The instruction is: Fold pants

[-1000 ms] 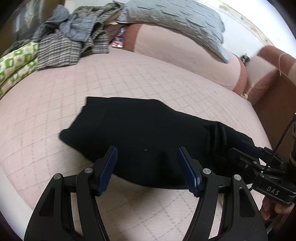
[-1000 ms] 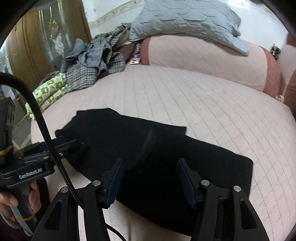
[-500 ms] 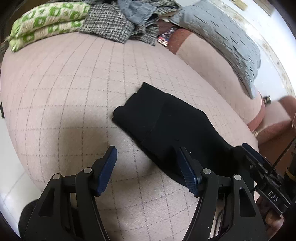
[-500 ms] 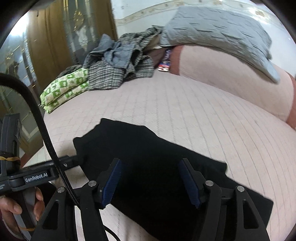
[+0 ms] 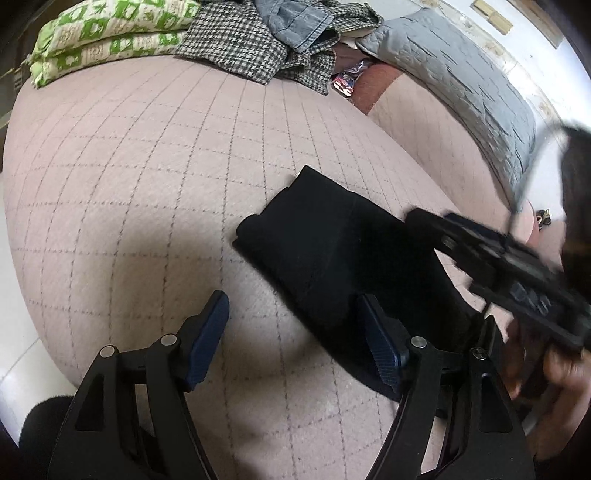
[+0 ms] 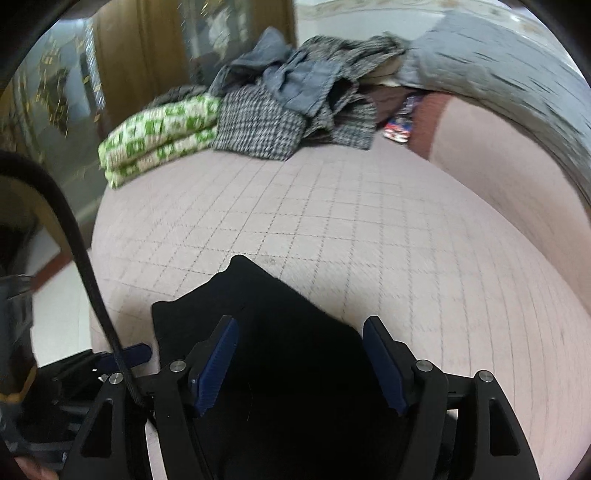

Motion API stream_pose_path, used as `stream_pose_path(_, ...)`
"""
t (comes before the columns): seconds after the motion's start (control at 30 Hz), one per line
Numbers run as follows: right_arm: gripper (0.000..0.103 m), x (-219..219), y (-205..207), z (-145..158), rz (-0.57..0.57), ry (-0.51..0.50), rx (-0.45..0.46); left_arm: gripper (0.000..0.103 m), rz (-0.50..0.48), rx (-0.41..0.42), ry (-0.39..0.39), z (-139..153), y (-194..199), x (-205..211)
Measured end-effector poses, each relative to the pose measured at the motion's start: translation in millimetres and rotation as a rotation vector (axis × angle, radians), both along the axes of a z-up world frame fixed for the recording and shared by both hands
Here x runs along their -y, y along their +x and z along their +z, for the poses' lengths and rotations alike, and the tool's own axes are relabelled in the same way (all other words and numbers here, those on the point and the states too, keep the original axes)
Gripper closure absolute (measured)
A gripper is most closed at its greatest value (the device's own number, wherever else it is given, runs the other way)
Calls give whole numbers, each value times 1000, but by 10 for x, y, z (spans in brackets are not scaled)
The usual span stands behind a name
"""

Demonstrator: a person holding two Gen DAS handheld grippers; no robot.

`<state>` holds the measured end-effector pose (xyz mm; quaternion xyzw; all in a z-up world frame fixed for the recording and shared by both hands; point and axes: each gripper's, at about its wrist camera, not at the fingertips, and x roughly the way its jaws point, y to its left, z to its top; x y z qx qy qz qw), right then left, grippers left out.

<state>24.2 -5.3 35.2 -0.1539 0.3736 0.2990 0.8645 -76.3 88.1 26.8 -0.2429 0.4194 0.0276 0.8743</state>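
Note:
The black pants lie folded in a flat strip on the pink quilted bed cover. My left gripper is open and empty, low over the cover at the pants' near left edge. My right gripper is open and empty, right above the pants. It also shows in the left wrist view, blurred, over the pants' right part. The left gripper's blue fingertip shows at the pants' left edge in the right wrist view.
A folded green-and-white blanket, a checked garment and grey clothes are piled at the far side of the bed. A grey pillow lies on a pink bolster. The bed edge drops to the floor at left.
Both grippers have swung leftward along the pants, toward their left end. The right gripper has come in over the pants. Both stay open.

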Motion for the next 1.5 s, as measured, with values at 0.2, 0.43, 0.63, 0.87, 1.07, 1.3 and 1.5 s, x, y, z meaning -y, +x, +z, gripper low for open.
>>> stream_pose_path(0.2, 32, -477, 348, -225, 129, -115, -71, 24, -17, 20, 21, -13, 56, 43)
stream_pose_path(0.43, 77, -665, 381, -415, 172, -87, -71, 62, -24, 69, -78, -23, 102, -58)
stream_pose_path(0.63, 90, -225, 17, 159, 130, 79, 57, 82, -112, 168, -106, 145, 42, 18)
stream_pose_path(0.87, 93, 944, -547, 710, -18, 264, 173, 83, -392, 391, -2, 739, -285, 713)
stream_pose_path(1.07, 99, 2078, -867, 591, -257, 364, 167, 83, -653, 377, 55, 700, -374, 1678)
stream_pose_path(1.3, 100, 2849, -1066, 27, -498, 391, 42, 84, -865, 269, 146, 201, -394, 2395)
stream_pose_path(1.5, 70, 2901, -1341, -140, -507, 540, -43, 83, -918, 314, 97, 326, -481, 2150)
